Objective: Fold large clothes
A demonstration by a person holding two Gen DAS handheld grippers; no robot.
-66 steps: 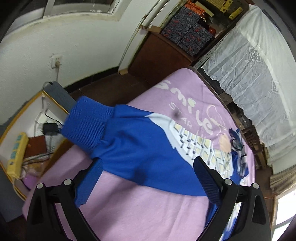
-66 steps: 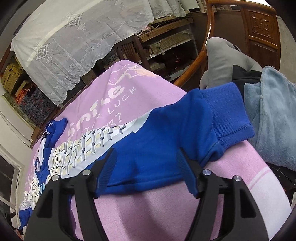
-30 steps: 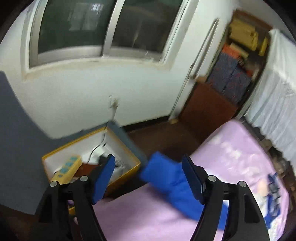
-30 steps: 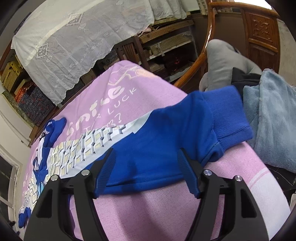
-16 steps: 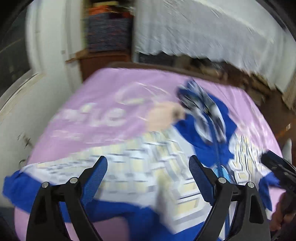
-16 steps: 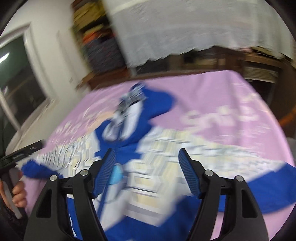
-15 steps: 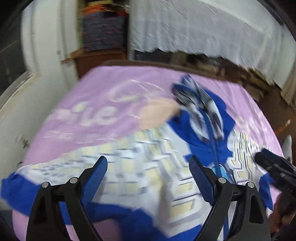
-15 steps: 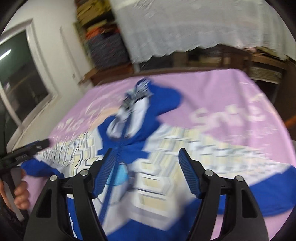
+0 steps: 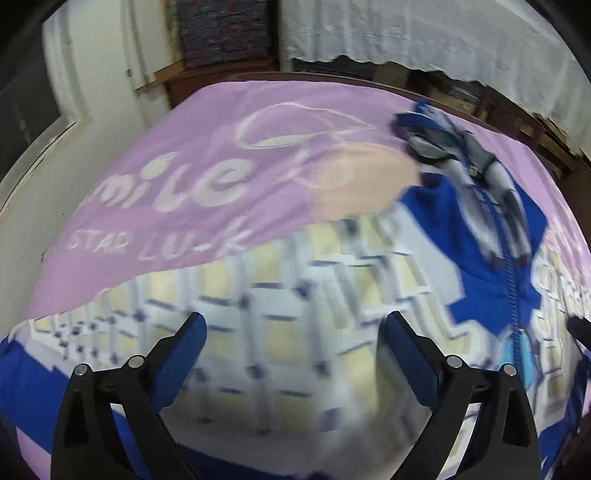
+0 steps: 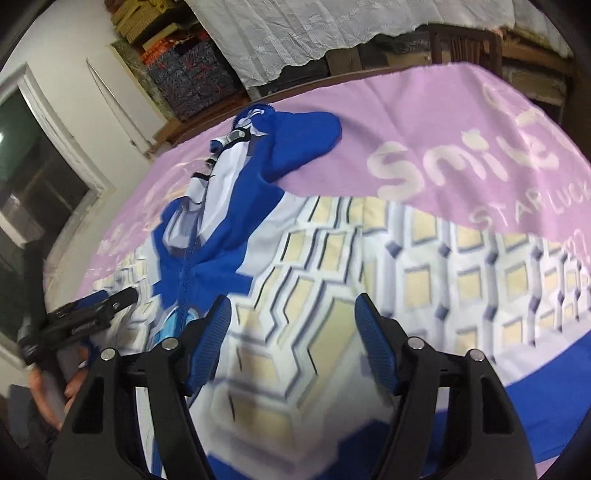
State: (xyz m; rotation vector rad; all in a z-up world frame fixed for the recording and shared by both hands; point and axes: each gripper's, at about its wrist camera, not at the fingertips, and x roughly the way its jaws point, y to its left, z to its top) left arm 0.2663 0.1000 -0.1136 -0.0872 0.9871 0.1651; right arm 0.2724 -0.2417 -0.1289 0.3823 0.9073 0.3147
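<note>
A blue-and-white zip-up hooded jacket (image 10: pixel 295 258) lies spread flat, front up, across a pink "Smile" blanket (image 10: pixel 461 122), sleeves out to either side, presumably so its panels can be folded inward. The left tool (image 9: pixel 291 332) and right tool (image 10: pixel 291 314) each hover over a patterned sleeve, fingers spread wide and gripping nothing. The hood (image 10: pixel 295 136) points toward a lace-draped shelf (image 10: pixel 332 33). No container shows clearly; stacked boxes (image 10: pixel 192 74) sit beyond, contents unseen.

Dim, even indoor light; motion blur smears the jacket (image 9: pixel 280 317) near both cameras, and fisheye bending darkens the corners.
</note>
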